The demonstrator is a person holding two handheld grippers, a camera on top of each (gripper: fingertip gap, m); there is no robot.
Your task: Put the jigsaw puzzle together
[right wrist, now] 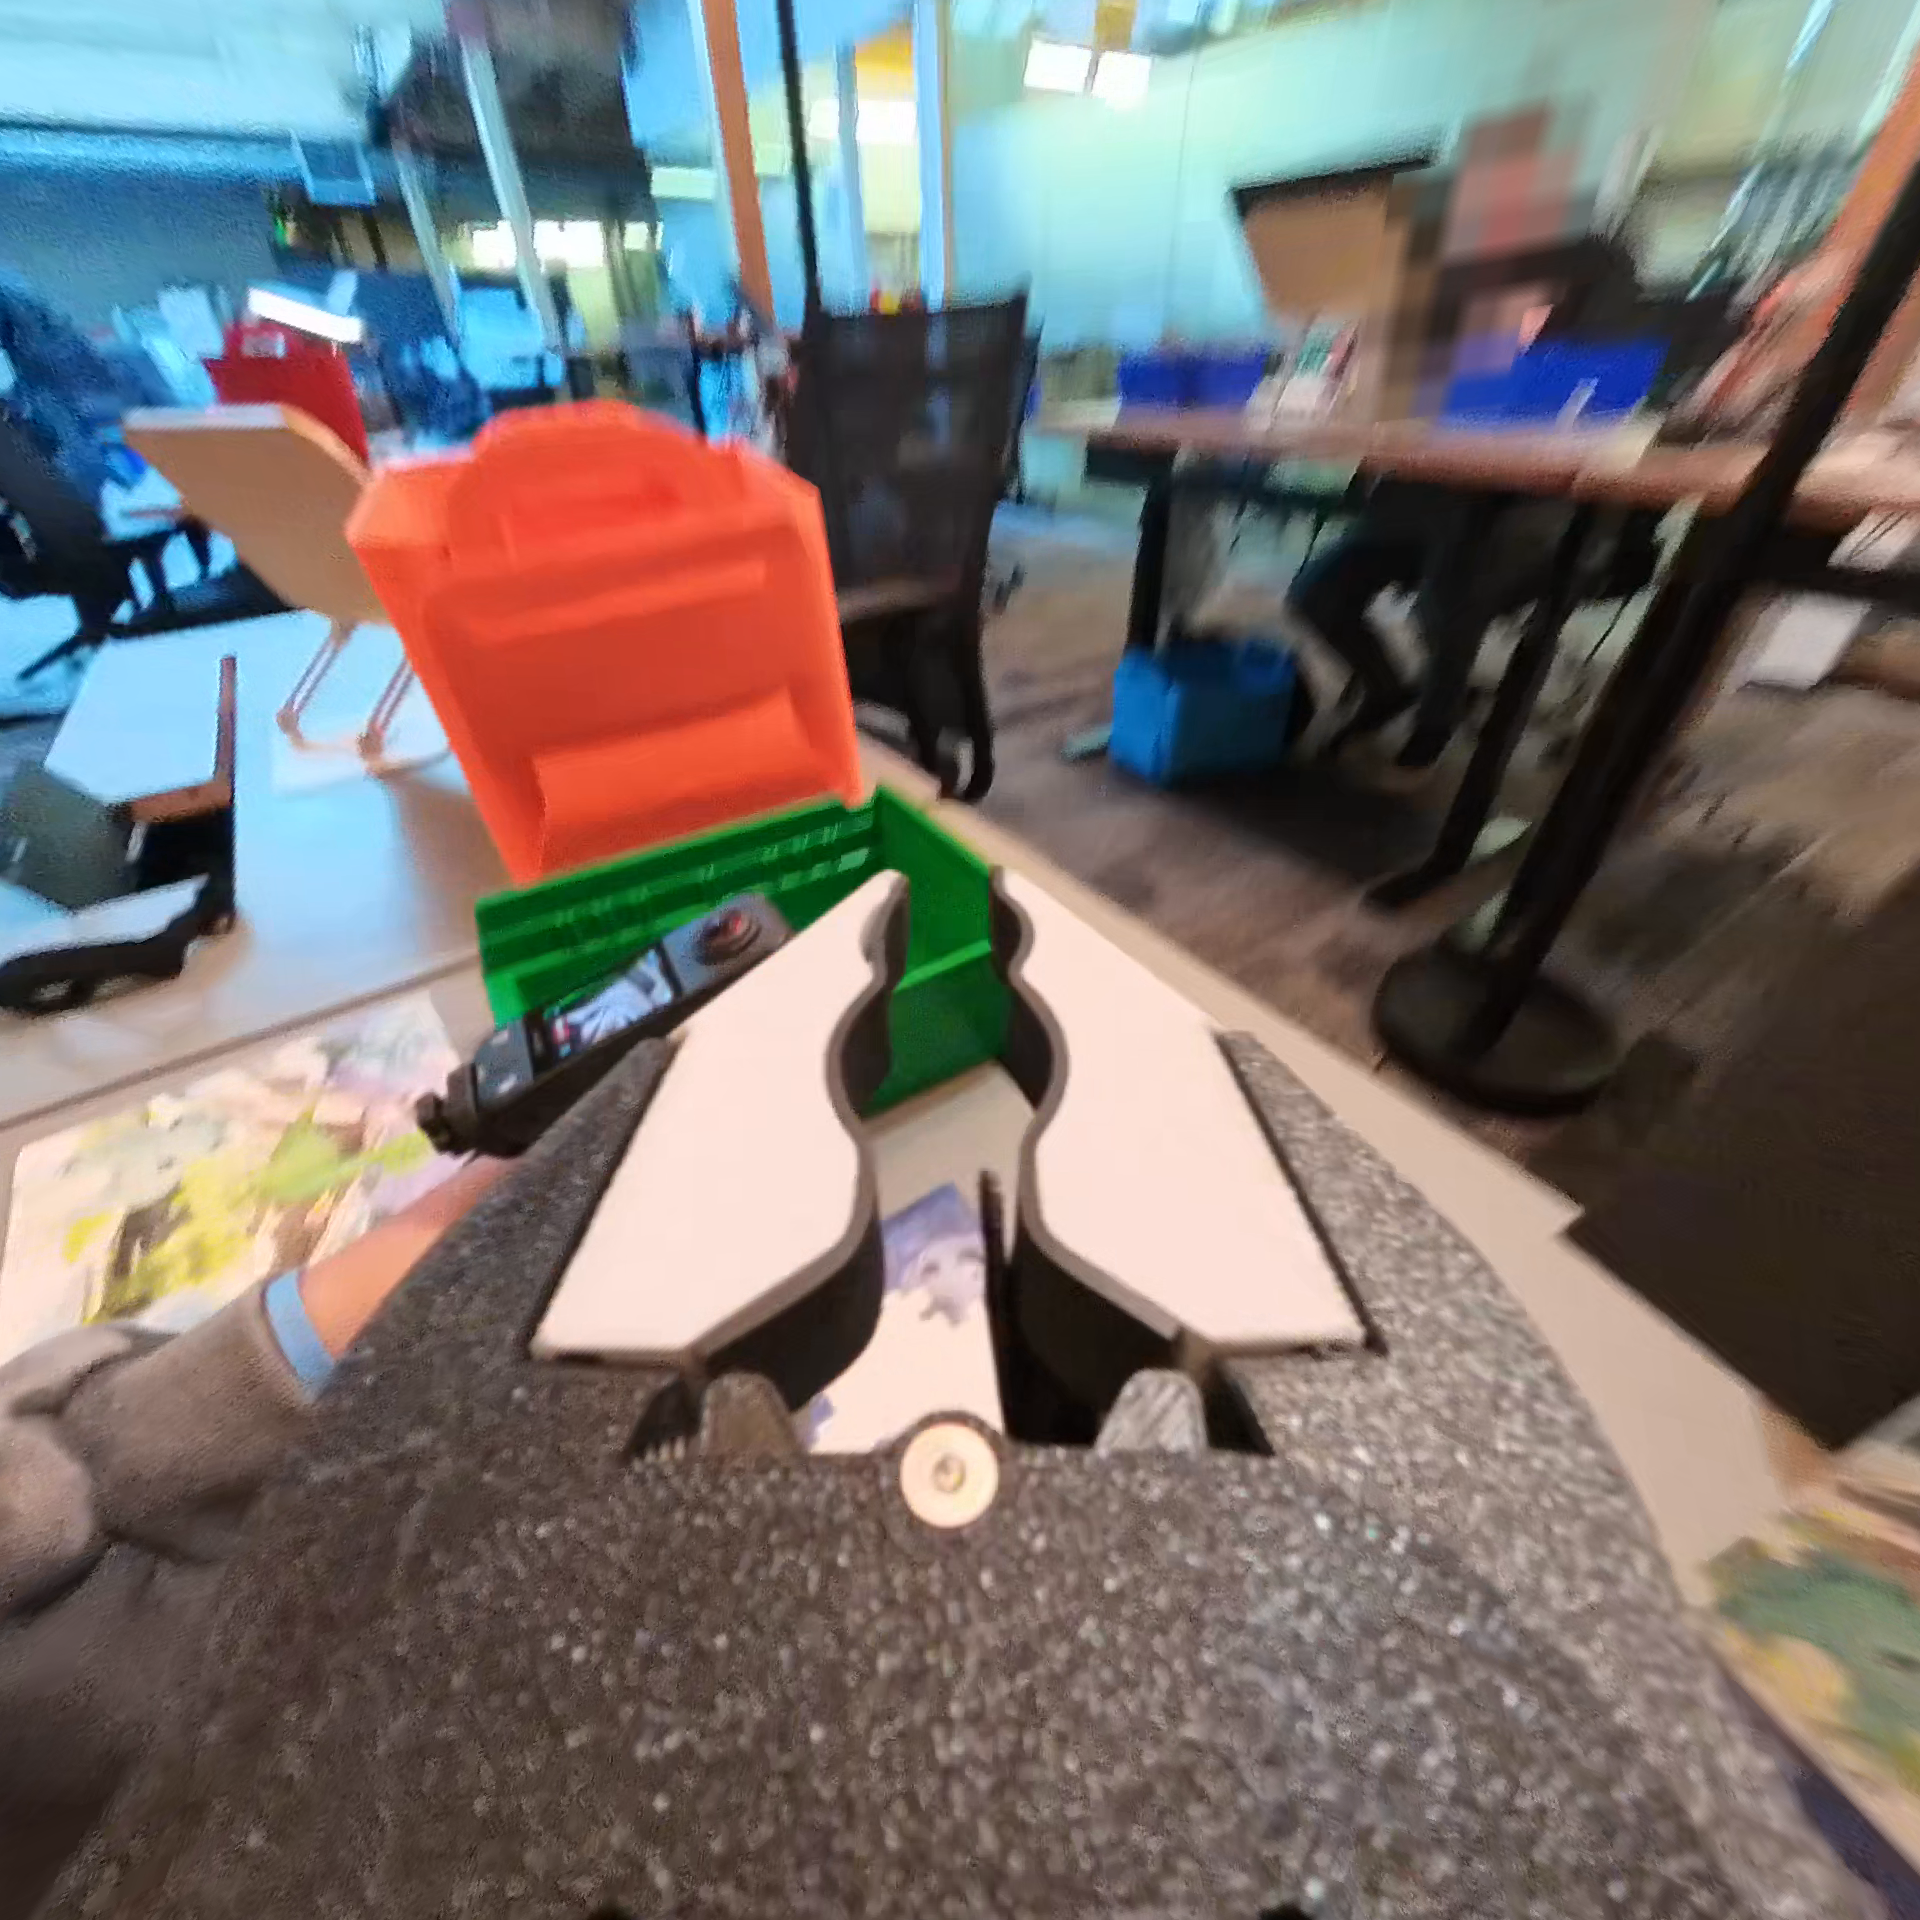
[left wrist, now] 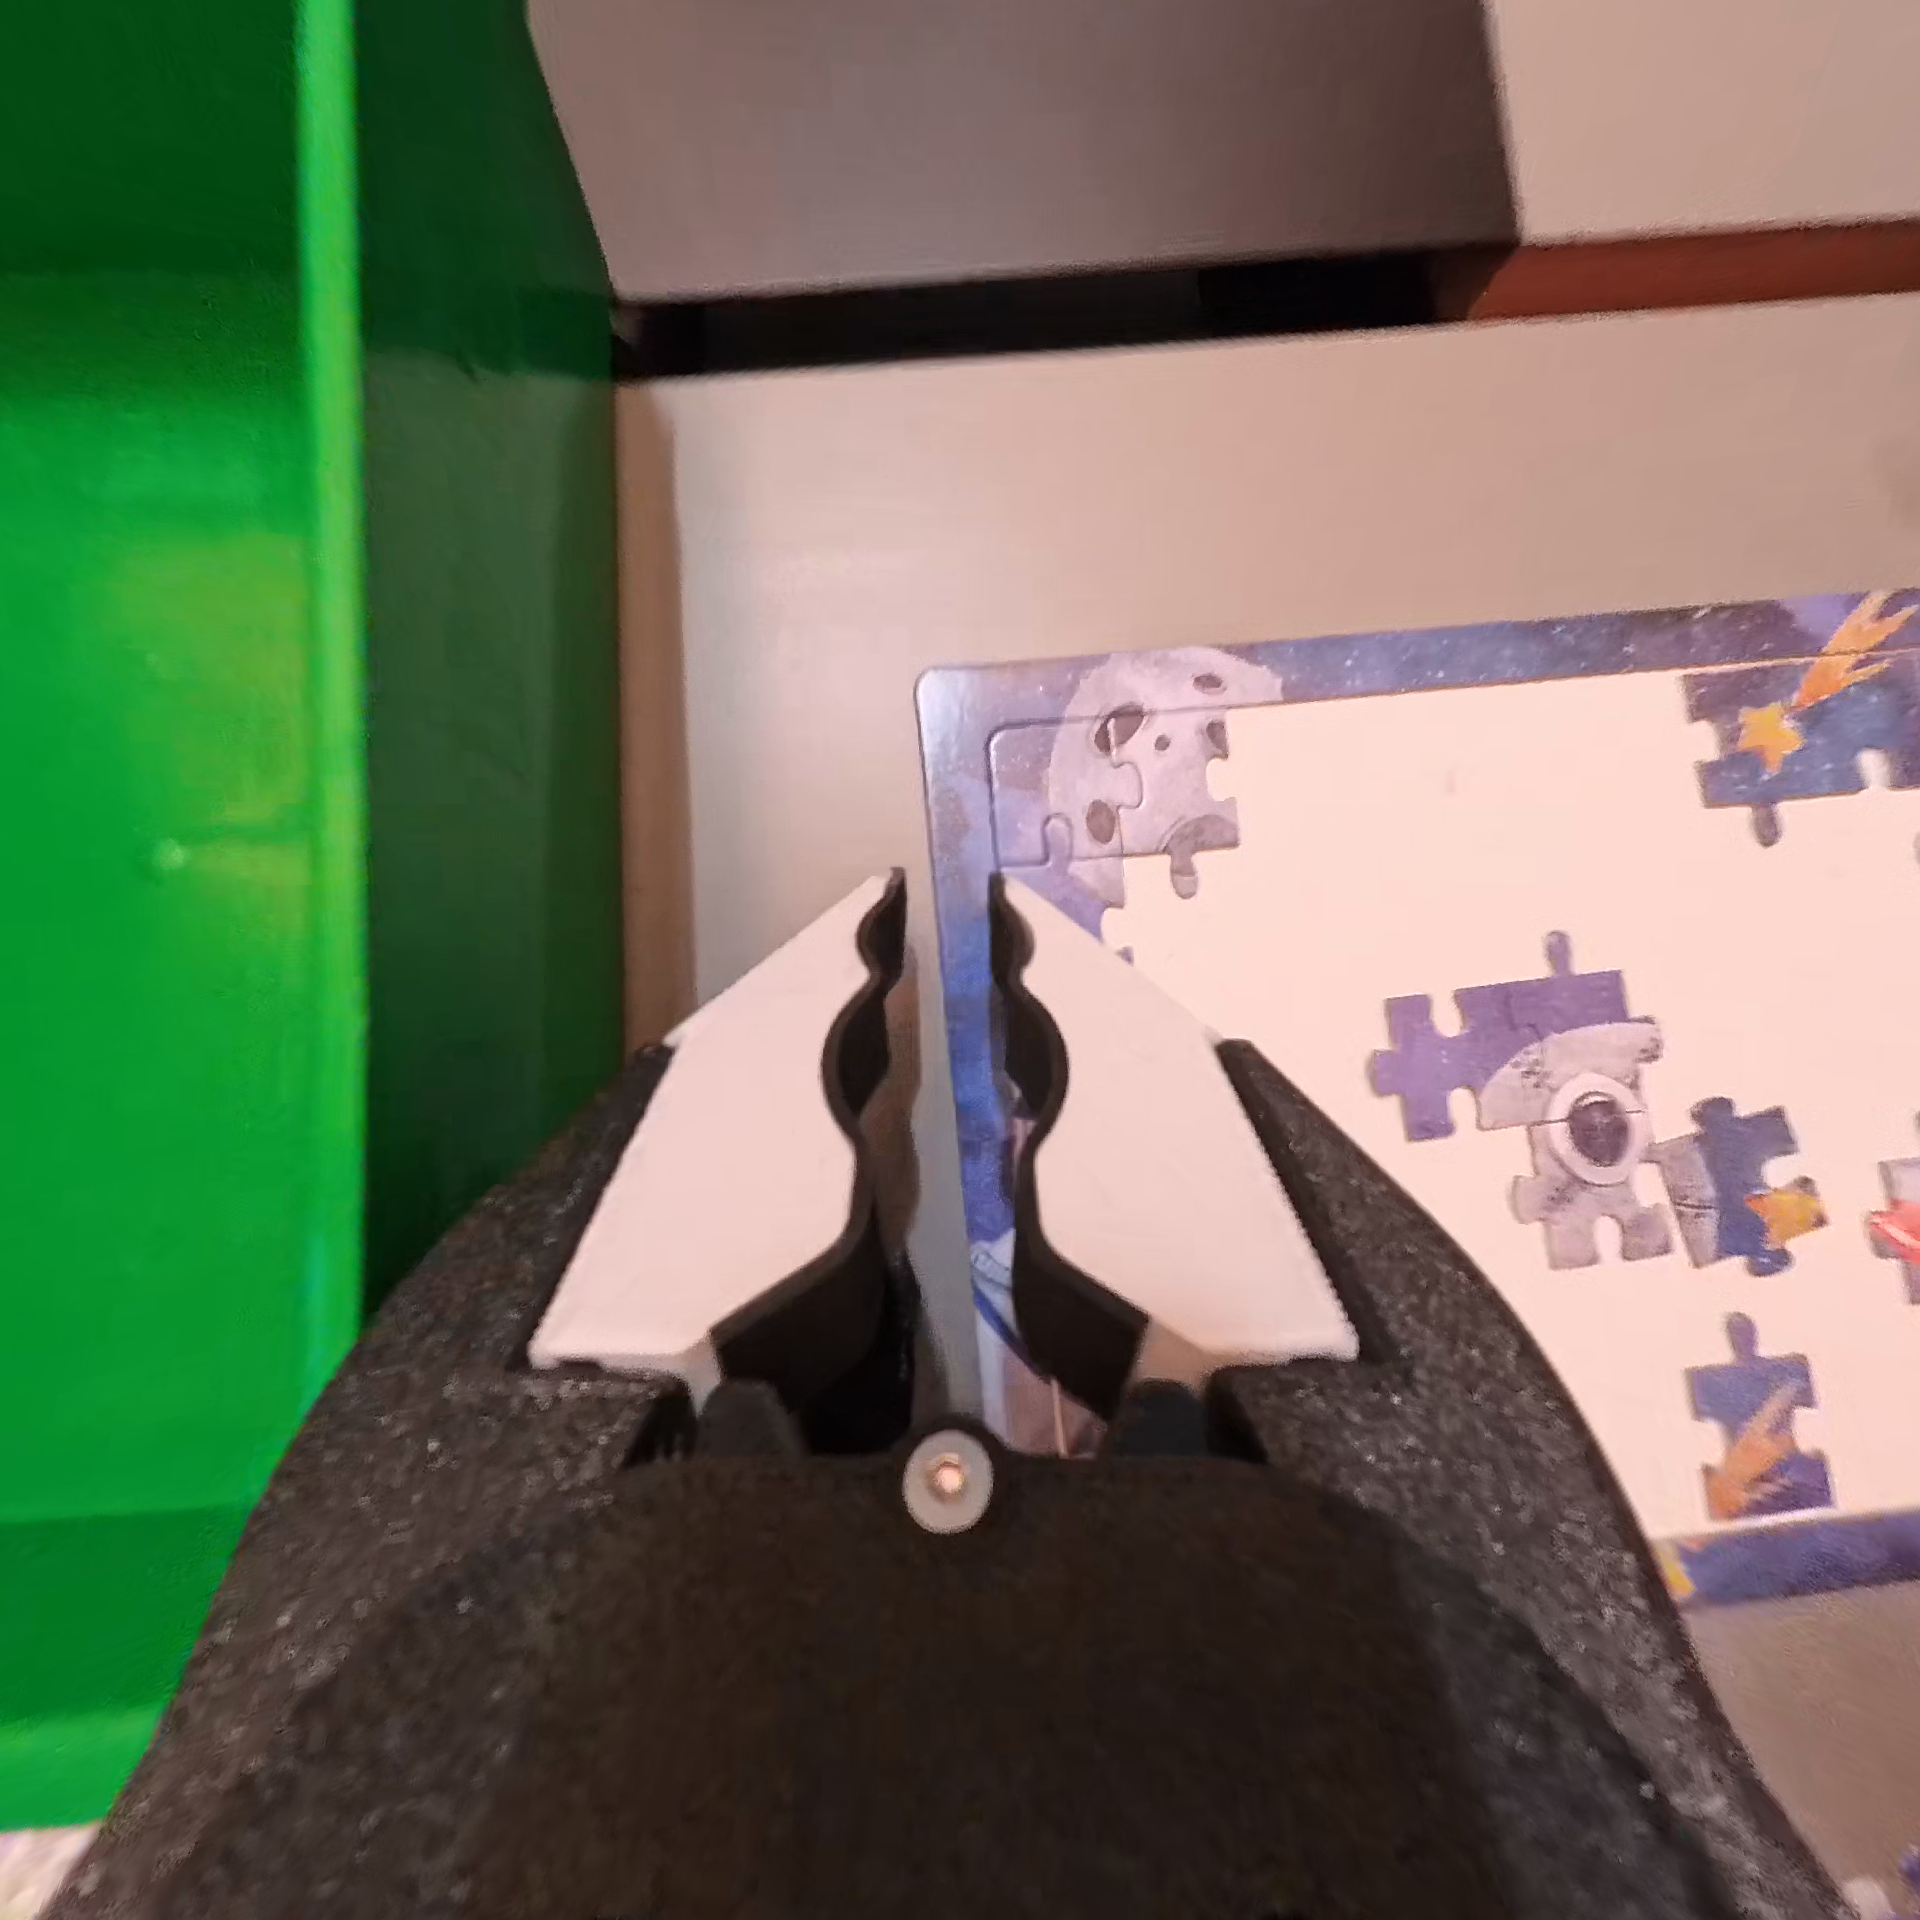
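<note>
Left wrist view, risk: your left gripper (left wrist: 948, 894) hangs over the puzzle tray's (left wrist: 956, 987) left border. Closing here would, I judge, pinch the frame rather than a piece and could tilt the tray, shaking the loose pieces out of place.
Left wrist view, fingers: a narrow gap shows between the tips, with nothing gripped that I can see; the tray's edge shows through that gap.
Left wrist view, puzzle: the tray lies flat on the pale table (left wrist: 1039, 499), just right of a green bin (left wrist: 260, 727). Its border is dark blue with stars, its bed mostly bare white. The moon pieces (left wrist: 1132, 784) sit fitted in the upper left corner. An astronaut cluster (left wrist: 1579, 1112) lies mid-bed, a comet piece (left wrist: 1756, 1444) lower down, a star group (left wrist: 1808, 738) at the upper right. Much is left to fill.
Right wrist view, risk: this view is badly blurred, so aiming by it is unsafe; your right gripper (right wrist: 948, 904) points toward the green bin (right wrist: 935, 966) and its orange lid (right wrist: 603, 644), and could knock them.
Right wrist view, fingers: apart, holding nothing.
Right wrist view, puzzle: only a blue-and-white scrap (right wrist: 935, 1257) shows low between the fingers; I cannot tell whether it is tray or piece.
</note>
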